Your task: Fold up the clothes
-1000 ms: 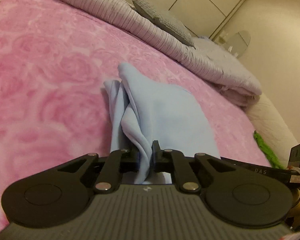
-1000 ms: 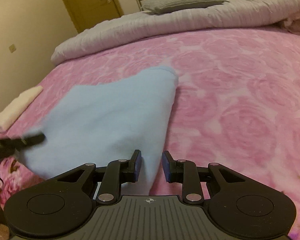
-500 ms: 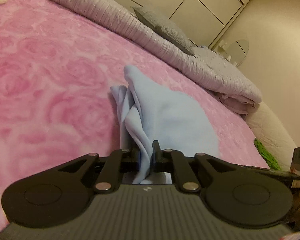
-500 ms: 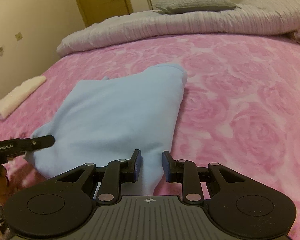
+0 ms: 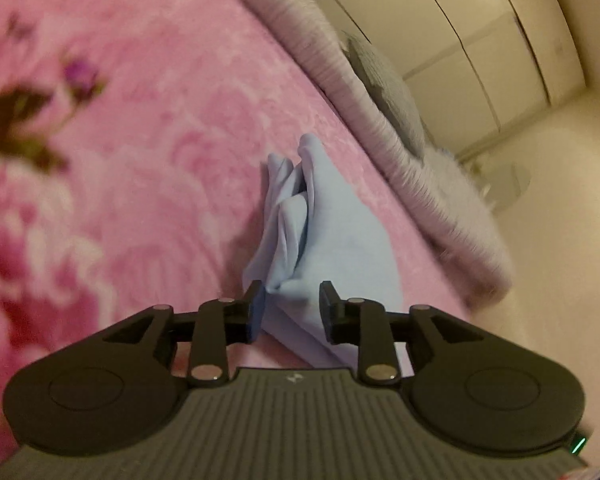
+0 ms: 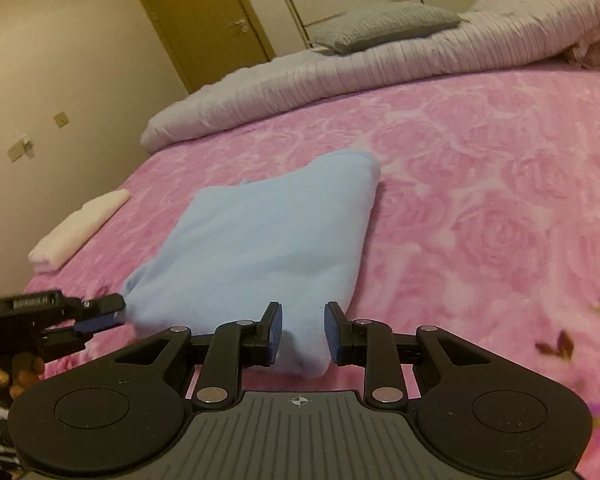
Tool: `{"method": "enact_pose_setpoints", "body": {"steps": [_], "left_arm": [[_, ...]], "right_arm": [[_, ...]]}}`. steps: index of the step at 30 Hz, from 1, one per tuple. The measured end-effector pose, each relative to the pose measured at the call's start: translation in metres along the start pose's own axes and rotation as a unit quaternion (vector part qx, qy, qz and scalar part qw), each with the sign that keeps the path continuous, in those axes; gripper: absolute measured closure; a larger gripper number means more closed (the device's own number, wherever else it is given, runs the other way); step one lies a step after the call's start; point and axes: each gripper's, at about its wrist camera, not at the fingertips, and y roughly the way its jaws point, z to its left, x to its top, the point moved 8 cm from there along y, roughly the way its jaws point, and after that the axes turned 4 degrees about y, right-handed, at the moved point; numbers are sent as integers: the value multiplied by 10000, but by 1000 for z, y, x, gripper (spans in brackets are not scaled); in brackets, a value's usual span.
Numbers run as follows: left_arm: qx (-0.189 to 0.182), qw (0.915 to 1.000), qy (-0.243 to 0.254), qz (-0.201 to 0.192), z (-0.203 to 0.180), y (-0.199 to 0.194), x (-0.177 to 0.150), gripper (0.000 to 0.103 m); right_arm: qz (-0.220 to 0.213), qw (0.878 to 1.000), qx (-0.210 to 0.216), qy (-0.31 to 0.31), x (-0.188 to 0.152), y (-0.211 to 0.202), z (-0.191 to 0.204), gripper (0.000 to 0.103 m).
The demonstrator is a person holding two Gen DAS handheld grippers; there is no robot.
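Observation:
A light blue folded garment (image 6: 268, 236) lies flat on the pink rose-patterned bedspread (image 6: 500, 184). My right gripper (image 6: 301, 330) is open, its jaws on either side of the garment's near right corner. My left gripper (image 5: 292, 304) is open at the garment's near left corner (image 5: 300, 240), where bunched folds show; the view is tilted and blurred. The left gripper also shows in the right wrist view (image 6: 100, 312), its tips at the cloth's left corner.
A folded white cloth (image 6: 76, 232) lies at the bed's left edge. A grey-lilac duvet (image 6: 380, 68) and a grey pillow (image 6: 384, 24) lie across the far end. A door (image 6: 204, 20) and wardrobes stand behind.
My left gripper was shut on the garment's corner and has opened and let it go; its view has tilted. My right gripper has stayed open and pulled back slightly. The garment has settled flat.

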Motion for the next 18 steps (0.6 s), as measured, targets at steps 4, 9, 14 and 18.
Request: {"method": "enact_pose_setpoints", "body": {"steps": [4,9,14,18], "left_arm": [[-105,9993,-360,-21,5,8,4,77],[-24,9997,114,-227,-3,12,8,91],[572,9915,1160,-128,2,24,-2,90],[742,9868,1440,-62,-3,13,1,81]], "right_arm": [[-96,9934,-199,-1128,-14,4,22,64],[-215,9684,-455,-2442,-29,12,48,65],[-149,9605,-462,-2740,-37,28,46,76],[136,9581,-402,-2834,-42,33,43,74]]}}
